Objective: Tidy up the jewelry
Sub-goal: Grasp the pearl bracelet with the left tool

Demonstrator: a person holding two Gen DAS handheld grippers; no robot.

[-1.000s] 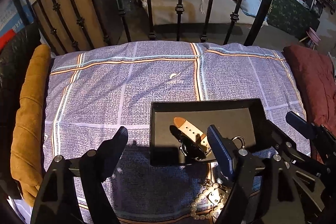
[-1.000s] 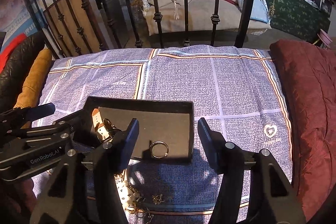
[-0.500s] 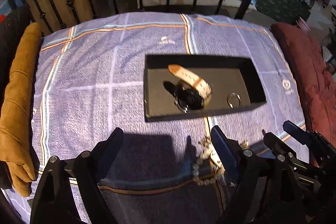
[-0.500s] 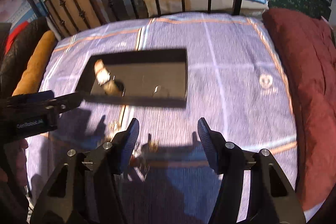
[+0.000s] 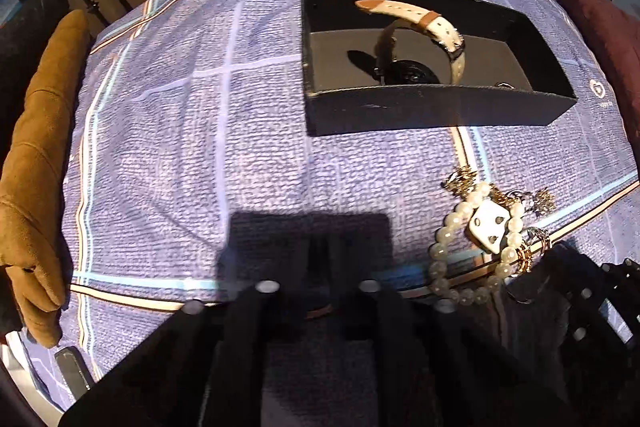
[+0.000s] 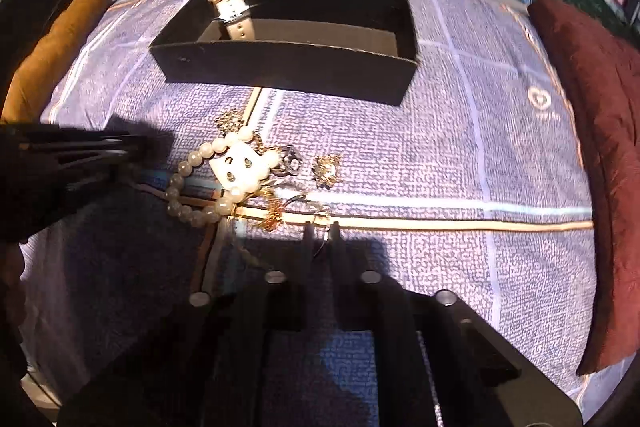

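Because the jewellery left on the bedspread is small, light and tangle-prone, each piece likely wants a pinch on a rigid part, not a loose chain. Leftmost, the left gripper is clenched on nothing. Just right of it lies a stiff, slippery pearl bracelet ringing a white plaque, then gold earrings. Nearer, the right gripper is pinched on what looks like a thin ring. Farther off, the black box holds a cream-strapped watch.
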